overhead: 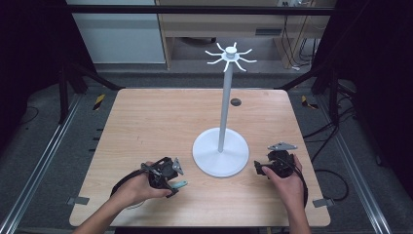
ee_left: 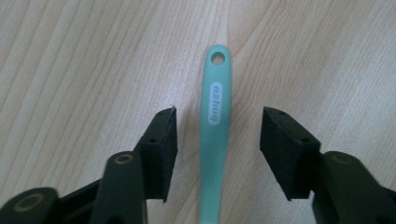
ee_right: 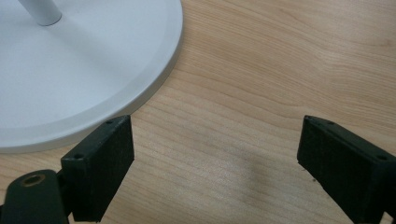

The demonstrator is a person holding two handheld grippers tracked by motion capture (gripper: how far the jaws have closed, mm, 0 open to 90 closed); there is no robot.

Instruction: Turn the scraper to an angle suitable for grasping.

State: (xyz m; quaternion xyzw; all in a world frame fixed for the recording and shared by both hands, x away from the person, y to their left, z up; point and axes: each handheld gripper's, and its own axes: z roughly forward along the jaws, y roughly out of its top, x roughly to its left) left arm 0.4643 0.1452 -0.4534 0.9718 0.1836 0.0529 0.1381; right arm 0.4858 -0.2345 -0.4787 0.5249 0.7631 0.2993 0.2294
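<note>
- A light wooden table (overhead: 146, 122) is seen from above, with a person's two forearms coming in from the bottom edge, each hand holding a black two-jaw gripper.
- Near the middle of the table stands a white stand (overhead: 223, 117): a round flat base, a thin upright pole, and a ring of short curved hooks at the top.
- The stand's base sits between the two grippers, closer to the right one. Bare wood separates it from the left one.
- A small dark round hole (overhead: 235, 102) shows in the tabletop behind the stand, well apart from both hands.
- A teal handle (ee_left: 215, 126) lies flat on the wood at the near left part of the table. It is slim, with a hole at its far end and a pale oval label below the hole. What is at its other end cannot be seen.
- The left gripper (ee_left: 218, 140) points down at the table over this handle. Its jaws stand about half open, one on each side of the handle, with a clear gap of wood on both sides. The pads are not touching it, and nothing is gripped.
- The right gripper (ee_right: 215, 154) rests low over the table just beside the stand's base. Its jaws are spread wide with bare wood between them. The left jaw sits close to the rim of the base; whether it touches cannot be told.
</note>
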